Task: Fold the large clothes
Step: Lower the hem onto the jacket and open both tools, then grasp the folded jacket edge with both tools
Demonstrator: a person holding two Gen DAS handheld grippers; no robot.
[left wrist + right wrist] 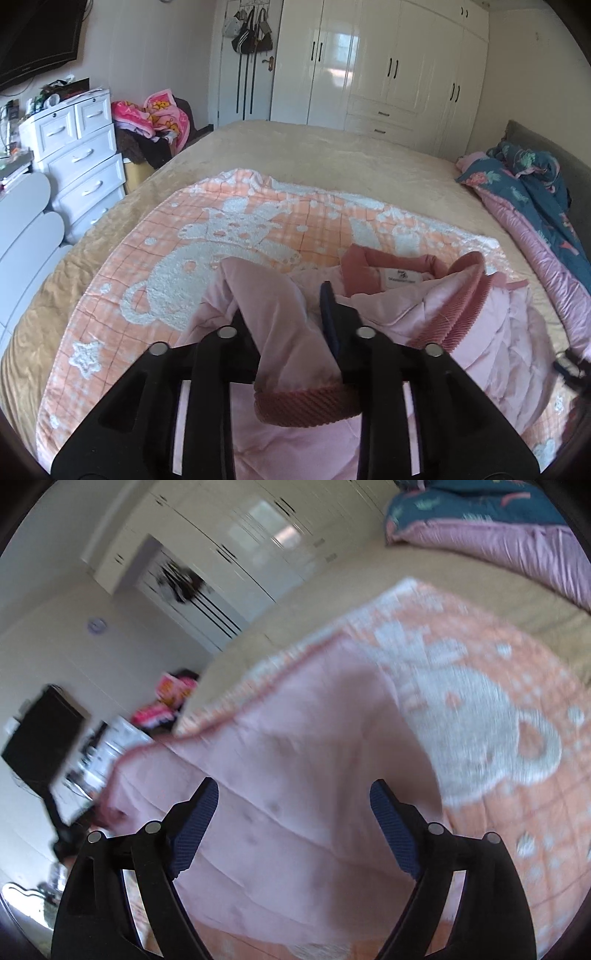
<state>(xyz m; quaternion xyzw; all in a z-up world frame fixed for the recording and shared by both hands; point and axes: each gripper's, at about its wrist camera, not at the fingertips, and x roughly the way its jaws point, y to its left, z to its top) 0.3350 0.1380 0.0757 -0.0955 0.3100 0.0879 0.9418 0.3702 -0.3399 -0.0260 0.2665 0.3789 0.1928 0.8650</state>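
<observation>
A pale pink padded jacket (pixel 461 325) with a darker pink ribbed collar lies on the orange and white blanket (pixel 221 236) on the bed. My left gripper (pixel 284 306) is shut on the jacket's sleeve (pixel 273 314); the ribbed cuff (pixel 306 406) hangs between the fingers. In the right wrist view, which is blurred, the jacket (pixel 288 768) spreads under my right gripper (pixel 293 801), which is open and empty just above the cloth. The blanket (pixel 498 720) shows to the right.
The beige bed cover (pixel 332 155) extends far. A blue and pink quilt (pixel 535 195) lies along the bed's right side. White drawers (pixel 81 162) and a pile of clothes (pixel 155 122) stand left of the bed. Wardrobes (pixel 388 62) line the far wall.
</observation>
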